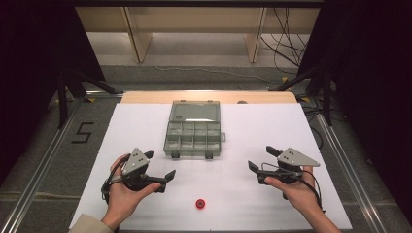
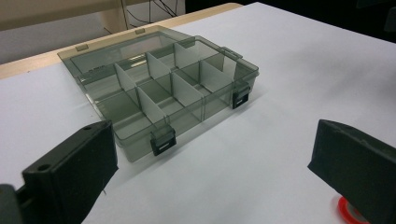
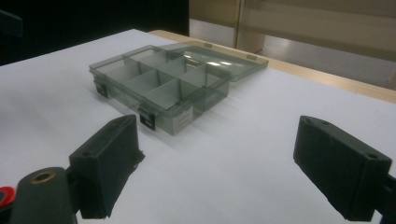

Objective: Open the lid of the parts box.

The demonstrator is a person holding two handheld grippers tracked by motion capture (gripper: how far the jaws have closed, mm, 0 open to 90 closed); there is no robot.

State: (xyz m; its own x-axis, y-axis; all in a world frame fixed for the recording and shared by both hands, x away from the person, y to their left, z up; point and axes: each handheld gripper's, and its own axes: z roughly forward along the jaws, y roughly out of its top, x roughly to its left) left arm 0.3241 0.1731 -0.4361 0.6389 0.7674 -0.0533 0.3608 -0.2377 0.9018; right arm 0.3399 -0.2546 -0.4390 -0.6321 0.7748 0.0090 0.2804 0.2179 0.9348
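A smoky clear compartment box [image 1: 193,140] stands in the middle of the white table, its lid [image 1: 195,111] laid open toward the far side; its several compartments look empty. A small red ring [image 1: 199,203] lies near the front edge. My left gripper [image 1: 160,165] is open, front-left of the box, nothing between its jaws. My right gripper [image 1: 261,158] is open, front-right of the box, also holding nothing. In the left gripper view the box [image 2: 163,88] lies ahead and the red ring [image 2: 346,211] peeks from behind the right jaw. The right gripper view shows the box [image 3: 161,81] ahead at left.
A white sheet [image 1: 243,194] covers the table, with a wooden strip [image 1: 209,97] along its far edge. Black tripod legs [image 1: 73,87] stand at both far corners. A wooden shelf frame [image 1: 141,43] and cables [image 1: 286,43] are on the floor behind.
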